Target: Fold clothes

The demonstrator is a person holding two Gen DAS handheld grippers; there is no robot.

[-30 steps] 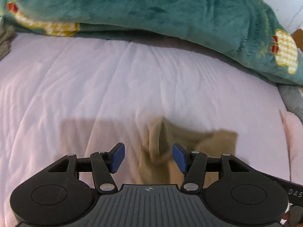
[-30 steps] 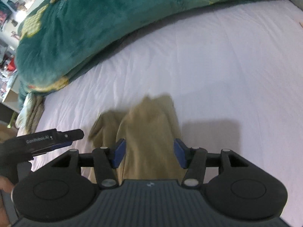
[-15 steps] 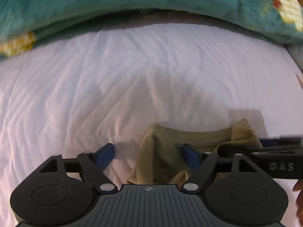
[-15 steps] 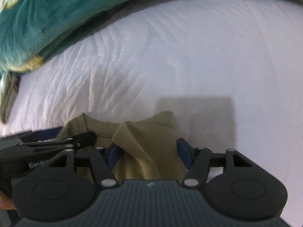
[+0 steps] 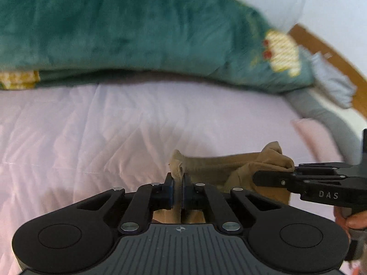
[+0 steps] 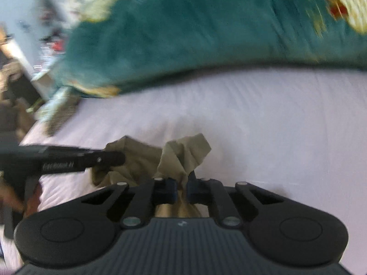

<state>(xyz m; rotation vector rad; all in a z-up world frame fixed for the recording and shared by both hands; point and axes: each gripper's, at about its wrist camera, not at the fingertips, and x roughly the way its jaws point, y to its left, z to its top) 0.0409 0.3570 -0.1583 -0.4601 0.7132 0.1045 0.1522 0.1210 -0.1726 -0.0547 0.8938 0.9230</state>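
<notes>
The left gripper (image 5: 177,191) is closed on a bunched edge of the olive-tan garment (image 5: 220,165). Its two blue-padded fingers (image 5: 170,192) stand nearly together, with a ridge of cloth pinched between them and rising just above the tips.

The right gripper (image 6: 182,189) is likewise clamped on the garment (image 6: 183,155). A crumpled peak of fabric stands up from between its fingers (image 6: 170,190).

In the left wrist view, the right gripper (image 5: 273,177) enters from the right edge, seen side-on, with its tip buried in a second bunch of the same garment. In the right wrist view, the left gripper (image 6: 110,159) enters from the left edge, with its tip touching the garment's left bunch. The two grasp points lie near each other along the garment's far edge, and the cloth between them sags in loose folds.

The garment lies on the pale pink bedsheet (image 5: 114,133), close to the grippers. Its lower portion runs beneath both gripper bodies and is hidden there.

A teal plush blanket (image 5: 137,27) with yellow and red patches is heaped along the far side of the bed, well apart from the garment. A grey cloth (image 5: 325,112) lies at the right edge of the sheet in the left wrist view. Both views are motion-blurred, the right wrist view more heavily.
</notes>
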